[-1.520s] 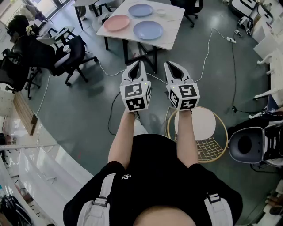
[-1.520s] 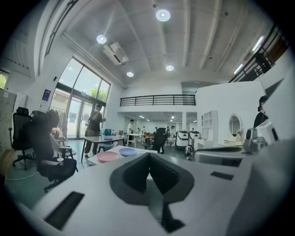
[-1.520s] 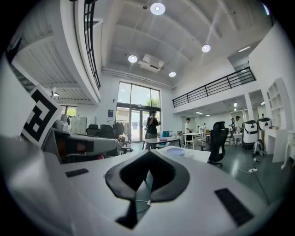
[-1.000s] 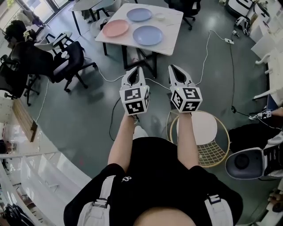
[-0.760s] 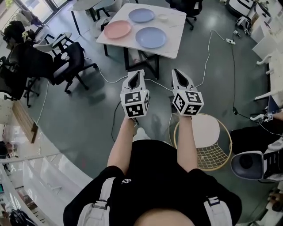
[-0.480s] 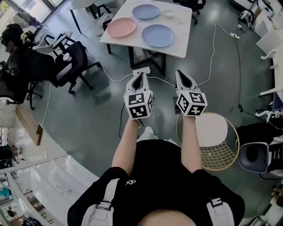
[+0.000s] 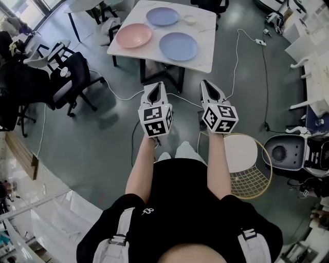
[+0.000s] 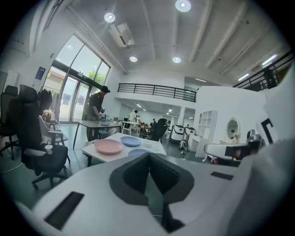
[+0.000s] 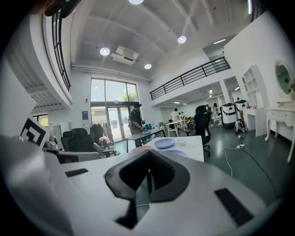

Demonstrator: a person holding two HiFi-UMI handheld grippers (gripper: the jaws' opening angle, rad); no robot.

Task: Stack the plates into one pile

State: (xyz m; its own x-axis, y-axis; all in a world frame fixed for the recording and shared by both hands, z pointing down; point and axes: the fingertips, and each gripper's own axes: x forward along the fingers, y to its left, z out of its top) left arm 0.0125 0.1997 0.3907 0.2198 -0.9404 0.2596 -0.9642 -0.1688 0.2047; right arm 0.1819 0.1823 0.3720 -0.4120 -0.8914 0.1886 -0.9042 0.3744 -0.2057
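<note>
A white square table (image 7: pixel 205 60) stands ahead of me with three plates on it. A pink plate (image 7: pixel 133 35) lies at its left, one blue plate (image 7: pixel 163 16) at the back and another blue plate (image 7: pixel 178 46) near the front. A small white bowl (image 7: pixel 189 19) sits by the far blue plate. I hold both grippers out over the floor, short of the table. The left gripper (image 7: pixel 153 88) and the right gripper (image 7: pixel 206 86) are both shut with nothing in them. In the left gripper view the pink plate (image 8: pixel 108 146) and a blue plate (image 8: pixel 130 141) show beyond the jaws.
Black office chairs (image 7: pixel 72 82) stand to the left. A round wire stool with a white seat (image 7: pixel 241 154) is at my right. White cables (image 7: pixel 237 56) run across the grey floor near the table. A person (image 8: pixel 94 110) stands at a far table.
I have stepped closer to the table, and the view has shifted. Both grippers stay shut, held side by side in front of me.
</note>
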